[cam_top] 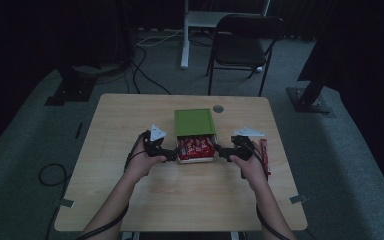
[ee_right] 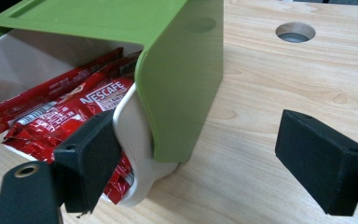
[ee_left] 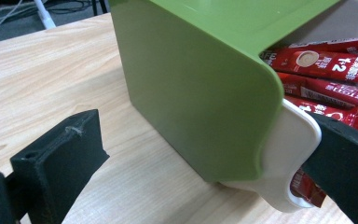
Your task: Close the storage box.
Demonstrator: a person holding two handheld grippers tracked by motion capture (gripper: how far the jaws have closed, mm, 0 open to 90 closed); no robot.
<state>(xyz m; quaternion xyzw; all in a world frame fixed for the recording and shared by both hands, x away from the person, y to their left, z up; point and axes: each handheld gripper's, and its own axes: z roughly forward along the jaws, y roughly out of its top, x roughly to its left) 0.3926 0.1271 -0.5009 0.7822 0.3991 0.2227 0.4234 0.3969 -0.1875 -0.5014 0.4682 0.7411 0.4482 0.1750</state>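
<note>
1. High view: left gripper [cam_top: 170, 156], jaws spread wide, reaches the white drawer [cam_top: 196, 159] at its left corner.
2. Drawer, half out of the green box [cam_top: 194, 122] mid-table, holds red sachets [cam_top: 196, 146].
3. Right gripper [cam_top: 221, 151], jaws apart, straddles its right corner.

**Three cameras, one shared box**

The high view looked forward and down from above the near edge of the counter [cam_top: 130, 200]. Each gripper view sat very close to the green box [cam_top: 194, 122], low over the counter: the left one faced its left corner, the right one its right corner. All three shared that box.
</note>
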